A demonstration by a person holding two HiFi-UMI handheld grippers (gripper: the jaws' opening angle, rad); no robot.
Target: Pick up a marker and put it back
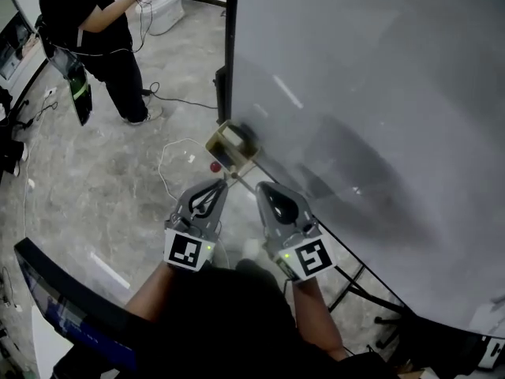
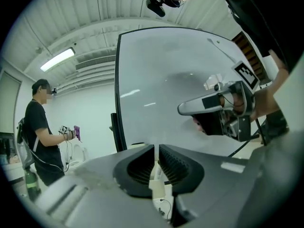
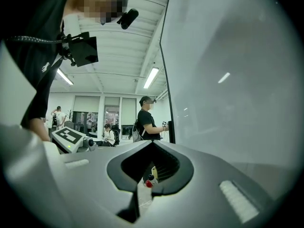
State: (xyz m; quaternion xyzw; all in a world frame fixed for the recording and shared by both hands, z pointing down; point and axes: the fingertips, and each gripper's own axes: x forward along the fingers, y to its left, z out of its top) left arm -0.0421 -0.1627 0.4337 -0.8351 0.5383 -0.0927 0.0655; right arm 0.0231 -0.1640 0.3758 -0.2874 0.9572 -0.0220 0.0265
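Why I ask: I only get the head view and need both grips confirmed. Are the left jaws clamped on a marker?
Observer: No. In the left gripper view the left gripper has its jaws a narrow slit apart, pinching nothing.
Operator: And the right?
Observer: The right gripper has its jaws tip to tip, empty.
Operator: Any marker in its view?
Observer: A red-tipped marker shows through the hollow below the tips, beyond the jaws.

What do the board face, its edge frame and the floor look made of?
Board face: glossy white, likely coated steel or melamine; streaked light reflections show. Edge frame: matt black, probably painted metal or plastic. Floor: grey, mottled, slightly shiny; polished stone-look tile or sealed concrete, can't tell which.
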